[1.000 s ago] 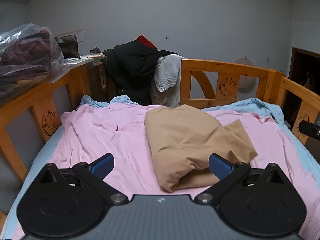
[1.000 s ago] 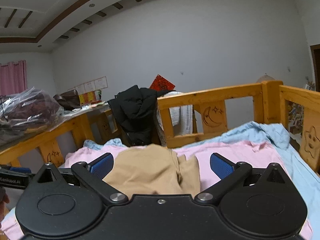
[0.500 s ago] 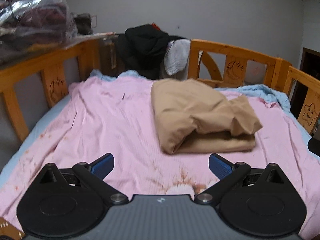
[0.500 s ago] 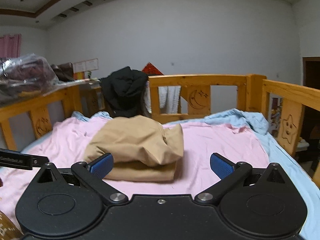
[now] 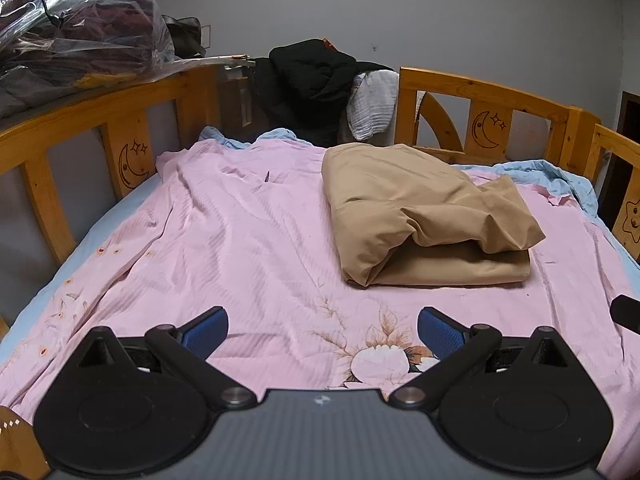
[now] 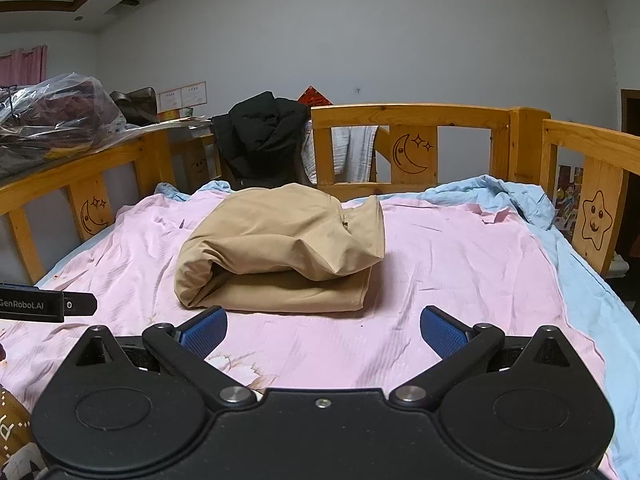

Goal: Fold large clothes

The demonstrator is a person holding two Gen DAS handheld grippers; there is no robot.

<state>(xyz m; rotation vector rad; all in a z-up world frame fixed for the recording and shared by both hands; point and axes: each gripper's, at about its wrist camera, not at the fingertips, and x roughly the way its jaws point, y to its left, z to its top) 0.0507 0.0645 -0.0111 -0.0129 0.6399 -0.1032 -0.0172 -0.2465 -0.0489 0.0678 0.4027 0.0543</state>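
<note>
While I hold both grippers low over the near end, the bed [image 5: 60, 152] fills my two views, its orange wooden rails carved with moons and stars running along the left side, the far end and the right. A pink sheet [image 5: 240, 240] covers most of it, wrinkled, with a flower print close to me, and a light blue sheet [image 6: 580, 280] shows along its edges and bunches at the far right corner. The tan garment [image 5: 420, 216] lies folded on the pink sheet, right of centre in my left view and left of centre in my right view, its upper layers puffed and rumpled over a flat bottom layer; nothing touches it. A black jacket [image 6: 260, 140] hangs over the far rail with a white cloth [image 5: 372, 104] just beside it. A clear plastic bag [image 5: 76, 40] of dark clothes sits on a ledge beyond the left rail. My left gripper [image 5: 322, 330] has its blue-padded fingers [image 5: 204, 330] spread wide and empty above the sheet, well short of the garment. My right gripper [image 6: 323, 330] is the same, fingers [image 6: 442, 332] wide apart, holding nothing, the garment's near edge just ahead of its left finger.
</note>
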